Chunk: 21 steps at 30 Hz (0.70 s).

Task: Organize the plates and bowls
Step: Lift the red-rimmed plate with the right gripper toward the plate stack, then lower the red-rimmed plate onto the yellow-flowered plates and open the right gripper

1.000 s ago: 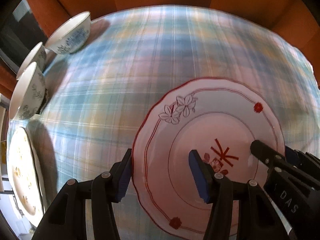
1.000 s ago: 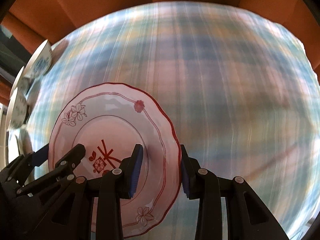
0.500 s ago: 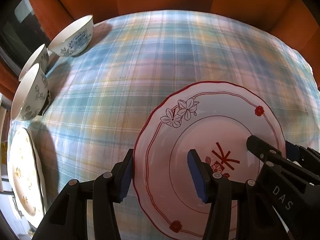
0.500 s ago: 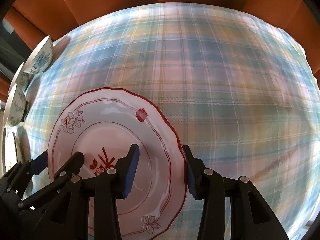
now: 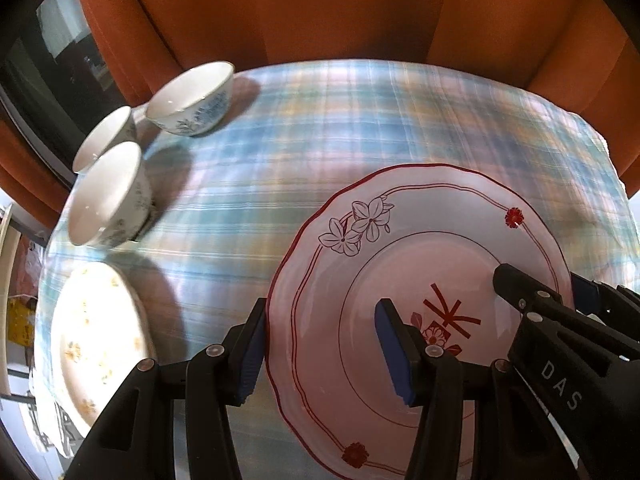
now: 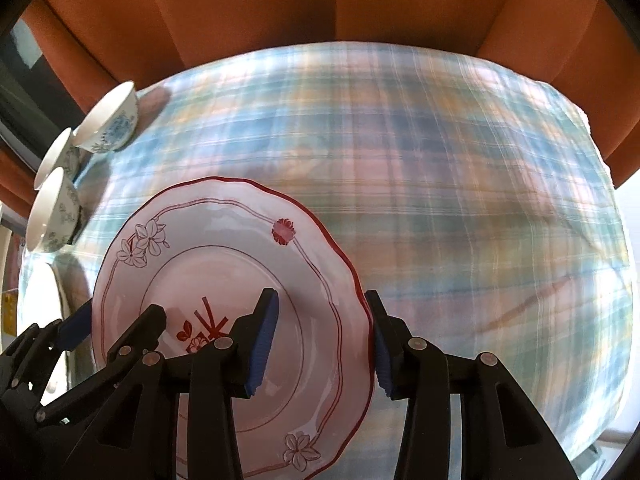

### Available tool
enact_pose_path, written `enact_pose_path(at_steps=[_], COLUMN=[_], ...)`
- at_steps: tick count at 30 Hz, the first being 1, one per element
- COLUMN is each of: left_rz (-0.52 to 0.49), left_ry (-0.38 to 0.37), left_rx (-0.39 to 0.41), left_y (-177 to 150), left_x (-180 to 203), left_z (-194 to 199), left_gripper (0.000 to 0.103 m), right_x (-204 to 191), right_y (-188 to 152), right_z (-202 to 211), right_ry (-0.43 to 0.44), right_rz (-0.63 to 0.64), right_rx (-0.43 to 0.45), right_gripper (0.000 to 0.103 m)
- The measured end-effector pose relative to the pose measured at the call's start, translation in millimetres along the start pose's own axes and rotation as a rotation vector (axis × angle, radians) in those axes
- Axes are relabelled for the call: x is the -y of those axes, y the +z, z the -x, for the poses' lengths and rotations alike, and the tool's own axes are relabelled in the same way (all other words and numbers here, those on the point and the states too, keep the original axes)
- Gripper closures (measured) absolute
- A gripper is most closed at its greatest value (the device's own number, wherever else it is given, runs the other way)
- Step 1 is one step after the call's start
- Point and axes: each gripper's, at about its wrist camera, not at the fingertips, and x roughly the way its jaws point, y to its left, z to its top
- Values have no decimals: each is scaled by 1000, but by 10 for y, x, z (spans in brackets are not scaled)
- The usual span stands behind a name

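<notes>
A white plate (image 5: 420, 240) with a red scalloped rim and flower prints hangs tilted above the plaid tablecloth (image 5: 320, 128), carried between both grippers. My left gripper (image 5: 322, 320) straddles its left rim, one blue pad against the outer edge and the other over the well. On the opposite rim of the plate (image 6: 224, 248) sits my right gripper (image 6: 320, 312) in the same way, shut on it. Each view shows the other gripper at the far side: the right gripper (image 5: 540, 304) and the left gripper (image 6: 112, 328).
Three white bowls with blue patterns (image 5: 192, 100) (image 5: 106, 142) (image 5: 106, 196) stand at the table's left edge. A cream plate with yellow flowers (image 5: 96, 336) lies nearer, on the left. An orange curtain (image 5: 320, 12) hangs behind the table. Plaid cloth (image 6: 460, 200) stretches to the right.
Both grippers have risen with the red-rimmed plate, which keeps its place between the fingers. The table has dropped away, showing more curtain and the bowls. The right jaws stand slightly wider than a second ago.
</notes>
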Motion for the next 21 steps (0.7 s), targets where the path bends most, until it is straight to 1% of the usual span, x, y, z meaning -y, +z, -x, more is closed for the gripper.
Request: enact_pose_path(at_steps=[9, 15, 21], left_rz=[-38, -59, -45], left_ry=[-72, -85, -95], left_rx=[-3, 14, 11], left_y=[-169, -271, -415], left_x=[-674, -1185, -1668], left_z=[190, 265, 232], left_gripper=[49, 49, 49], right_x=[-641, -1160, -1698], right_y=[-229, -338, -435], right_z=[266, 376, 400], right_ry=[-53, -81, -91], right_rz=[-28, -37, -26], right_rx=[22, 31, 39], right_gripper=[56, 56, 56])
